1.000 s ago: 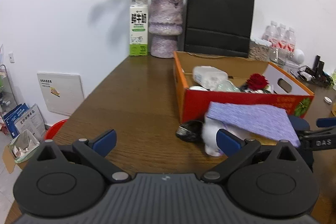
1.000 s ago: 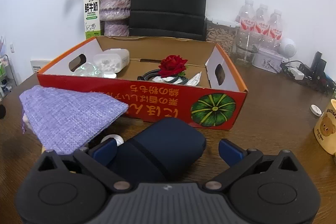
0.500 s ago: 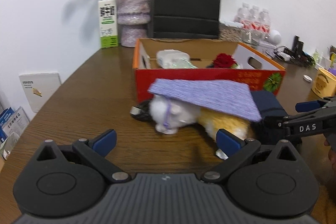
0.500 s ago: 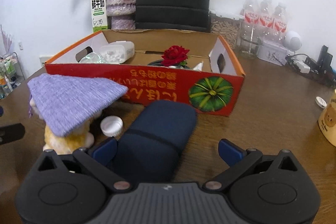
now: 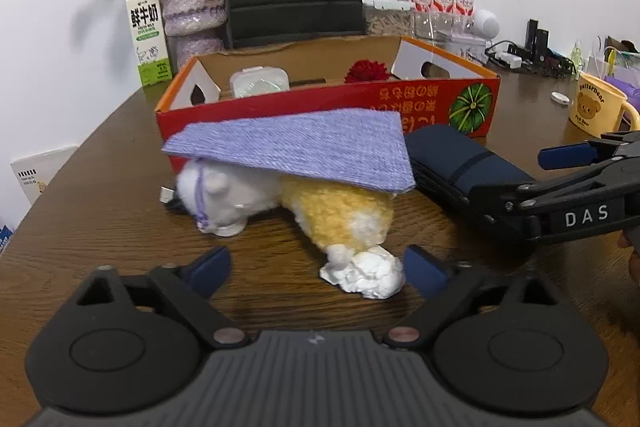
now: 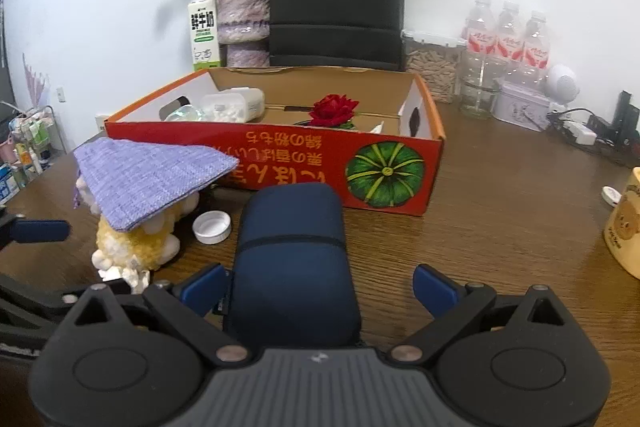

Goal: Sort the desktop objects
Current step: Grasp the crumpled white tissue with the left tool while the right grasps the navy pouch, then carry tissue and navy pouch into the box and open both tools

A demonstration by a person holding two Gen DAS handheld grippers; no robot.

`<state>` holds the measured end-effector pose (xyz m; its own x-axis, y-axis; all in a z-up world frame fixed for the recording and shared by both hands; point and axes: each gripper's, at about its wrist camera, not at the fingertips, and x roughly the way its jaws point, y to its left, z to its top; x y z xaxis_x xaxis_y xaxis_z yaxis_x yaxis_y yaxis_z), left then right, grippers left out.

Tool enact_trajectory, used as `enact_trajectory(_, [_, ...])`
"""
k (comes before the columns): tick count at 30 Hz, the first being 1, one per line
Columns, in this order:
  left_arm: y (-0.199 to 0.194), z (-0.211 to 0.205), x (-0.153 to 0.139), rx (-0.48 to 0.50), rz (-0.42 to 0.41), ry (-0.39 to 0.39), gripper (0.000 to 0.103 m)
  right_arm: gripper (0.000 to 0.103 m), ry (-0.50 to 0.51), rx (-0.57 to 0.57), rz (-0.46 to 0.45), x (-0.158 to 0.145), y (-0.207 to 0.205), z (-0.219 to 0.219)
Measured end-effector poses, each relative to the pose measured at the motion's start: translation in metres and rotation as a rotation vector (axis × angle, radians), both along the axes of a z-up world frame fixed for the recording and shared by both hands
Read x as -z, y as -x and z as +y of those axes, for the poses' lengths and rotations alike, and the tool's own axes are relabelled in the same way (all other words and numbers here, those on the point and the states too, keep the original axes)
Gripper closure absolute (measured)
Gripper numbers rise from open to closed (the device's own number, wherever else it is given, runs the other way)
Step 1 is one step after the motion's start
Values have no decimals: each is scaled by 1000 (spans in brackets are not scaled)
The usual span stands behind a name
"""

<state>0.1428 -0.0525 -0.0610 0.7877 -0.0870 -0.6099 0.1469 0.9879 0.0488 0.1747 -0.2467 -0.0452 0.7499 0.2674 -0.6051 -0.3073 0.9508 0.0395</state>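
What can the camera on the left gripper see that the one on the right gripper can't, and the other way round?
Only the left wrist view shows the toy's white head and the mug's bear face. Only the right wrist view shows the white cap beside the navy case. Both show the purple cloth over the plush toy, the red box and the rose.

Plush toy (image 5: pixel 336 207) (head) under cloth (image 5: pixel 296 147)
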Motion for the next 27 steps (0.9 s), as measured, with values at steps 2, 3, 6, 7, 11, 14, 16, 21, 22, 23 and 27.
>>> enact_trajectory(2, [-1, -3, 2, 17, 14, 18, 27, 3, -17, -6, 3, 2, -1, 0])
enact_trajectory(3, [-1, -4, 2, 32, 21, 31, 36, 3, -24, -9, 3, 2, -1, -1])
enact_trajectory(6, [1, -5, 2, 65, 32, 73, 68, 3, -36, -12, 4, 4, 0, -1])
enact_trajectory(7, [2, -5, 2, 68, 33, 83, 76, 3, -38, -13, 4, 4, 0, -1])
enact_trajectory(11, [3, -4, 2, 67, 33, 97, 82, 3, -26, -30, 3, 5, 1, 4])
enact_trajectory(14, [4, -4, 2, 68, 31, 101, 83, 3, 1, -26, -2, 5, -1, 12])
enact_trajectory(16, [5, -3, 2, 66, 30, 105, 83, 3, 16, -10, -6, 6, -4, 17])
enact_trajectory(21, [6, 2, 2, 63, 30, 121, 83, 10, 36, -1, 21, 11, -9, 23])
enact_trajectory(22, [6, 3, 2, 63, 30, 124, 83, 18, 31, -3, 24, 12, -9, 24])
enact_trajectory(23, [6, 3, 3, 63, 30, 127, 83, 23, 24, -5, 22, 12, -9, 24])
enact_trajectory(27, [7, 4, 3, 61, 28, 130, 83, 36, 12, 7, 4, 12, -4, 24])
